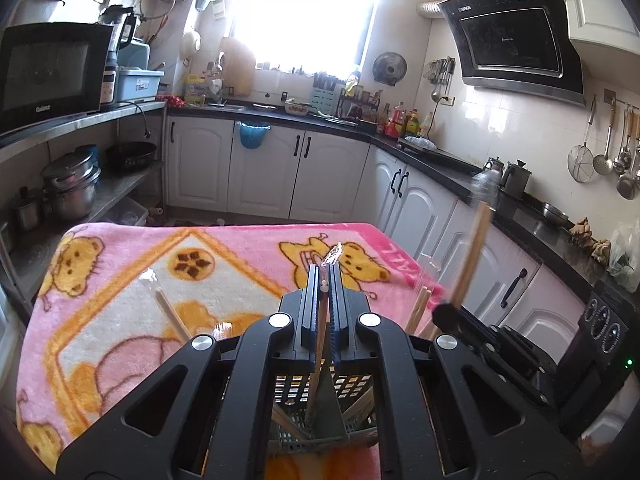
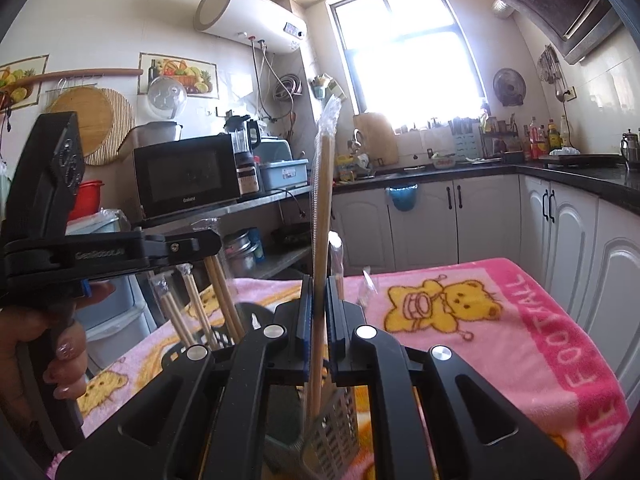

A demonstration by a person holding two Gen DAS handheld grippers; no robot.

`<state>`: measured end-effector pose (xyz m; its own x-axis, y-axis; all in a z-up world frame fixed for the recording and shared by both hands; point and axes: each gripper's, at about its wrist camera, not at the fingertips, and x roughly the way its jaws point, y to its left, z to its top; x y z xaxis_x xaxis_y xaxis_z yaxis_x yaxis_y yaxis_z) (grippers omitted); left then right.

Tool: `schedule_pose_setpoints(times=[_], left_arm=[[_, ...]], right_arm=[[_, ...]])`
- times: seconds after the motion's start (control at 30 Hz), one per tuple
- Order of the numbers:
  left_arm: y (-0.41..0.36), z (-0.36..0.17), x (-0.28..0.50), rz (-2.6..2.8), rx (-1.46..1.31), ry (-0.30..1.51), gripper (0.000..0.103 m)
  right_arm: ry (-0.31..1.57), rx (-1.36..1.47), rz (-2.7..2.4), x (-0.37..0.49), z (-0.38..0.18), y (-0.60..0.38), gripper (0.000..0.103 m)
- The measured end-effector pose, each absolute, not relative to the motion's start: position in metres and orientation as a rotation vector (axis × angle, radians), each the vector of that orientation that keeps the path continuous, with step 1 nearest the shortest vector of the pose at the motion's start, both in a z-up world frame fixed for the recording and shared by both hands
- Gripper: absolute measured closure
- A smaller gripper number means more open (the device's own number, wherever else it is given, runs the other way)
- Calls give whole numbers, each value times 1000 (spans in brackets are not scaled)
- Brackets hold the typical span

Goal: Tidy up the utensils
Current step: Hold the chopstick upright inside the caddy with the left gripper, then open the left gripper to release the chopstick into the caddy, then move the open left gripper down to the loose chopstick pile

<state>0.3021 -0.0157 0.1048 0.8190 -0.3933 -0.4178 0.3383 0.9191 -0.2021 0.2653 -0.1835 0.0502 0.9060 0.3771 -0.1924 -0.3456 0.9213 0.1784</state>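
Observation:
My left gripper [image 1: 325, 270] is shut on a wrapped pair of wooden chopsticks [image 1: 320, 340] whose lower end stands in a grey-green perforated utensil holder [image 1: 324, 404] just below the jaws. My right gripper [image 2: 319, 280] is shut on another wrapped chopstick pair [image 2: 323, 208], held upright over the same holder [image 2: 336, 428]. In the left wrist view the right gripper [image 1: 460, 316] shows at the right with its chopsticks [image 1: 472, 256]. In the right wrist view the left gripper's body [image 2: 100, 248] shows at the left, with several chopsticks [image 2: 192, 308] standing in the holder.
A pink teddy-bear blanket [image 1: 120, 280] covers the table; one wrapped chopstick pair [image 1: 170, 312] leans at the left. White cabinets [image 1: 320, 172] with a dark counter run behind and to the right. A shelf with a microwave [image 1: 52, 68] and pots [image 1: 72, 184] stands left.

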Motion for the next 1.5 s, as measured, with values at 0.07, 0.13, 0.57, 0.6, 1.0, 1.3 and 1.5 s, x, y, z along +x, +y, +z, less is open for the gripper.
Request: schedule_pose_setpoints(times=[0.07,0.13,0.57,0.6,1.0,1.3,1.5], left_arm=[[-17,103,302,-391,-120,477,101],[-20,101,302,-393,-119,483,101],[-19,93,292,-399,-119,522,101],[-18,93,291,-397,-122,522,101],[-4,99,278,-373,-134,522,88],[2,104,265,-359,-131,526,65],[3,103,249,-344,-136,521,36]], right_arm=[[241,137,374,262,48,-185,95],[261,136,373,258,47,-187,95],[351,122,354,250,37,-190,91],[356,117,358,250,38,-189,90],[415,91,379,246,35,-182,74],[434,85,381,236,37,-189,65],[475,89,369,227,36,-196,54]])
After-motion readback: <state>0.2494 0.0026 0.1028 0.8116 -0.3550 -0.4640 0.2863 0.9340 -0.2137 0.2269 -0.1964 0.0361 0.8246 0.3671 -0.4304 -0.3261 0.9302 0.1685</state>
